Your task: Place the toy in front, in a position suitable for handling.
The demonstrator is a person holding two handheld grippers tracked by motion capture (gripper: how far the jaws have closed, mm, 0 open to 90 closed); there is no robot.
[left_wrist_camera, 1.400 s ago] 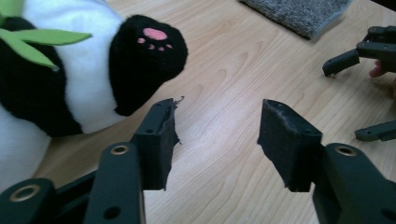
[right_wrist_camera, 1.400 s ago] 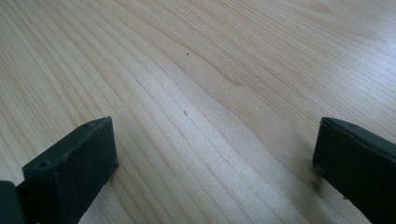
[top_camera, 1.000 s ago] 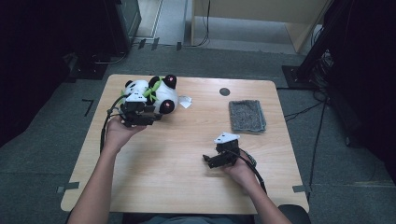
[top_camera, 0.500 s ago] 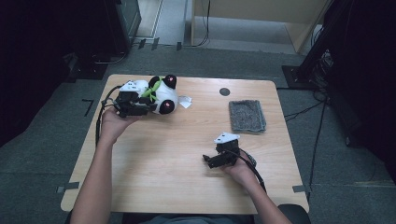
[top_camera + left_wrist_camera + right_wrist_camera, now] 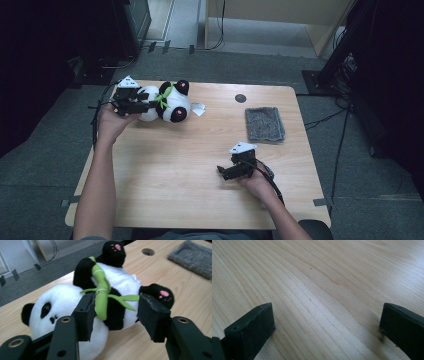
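Panda toy (image 5: pixel 75 302) lies on the table (image 5: pixel 190 170); left gripper (image 5: pixel 117 307) is half open around its green bamboo, not squeezing; right gripper (image 5: pixel 327 322), well away from the panda, gapes wide with nothing inside.

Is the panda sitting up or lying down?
Lying down. The panda is on its back on the table, feet with pink pads pointing up and sideways, face turned to the side, green bamboo across its belly.

- The left gripper (image 5: pixel 142 106) covers part of the panda (image 5: pixel 167 102) in the high view.
- The cloth (image 5: pixel 193 256) is cut by the left gripper view's edge.
- Whether the pads (image 5: pixel 86 315) touch the panda: unclear.
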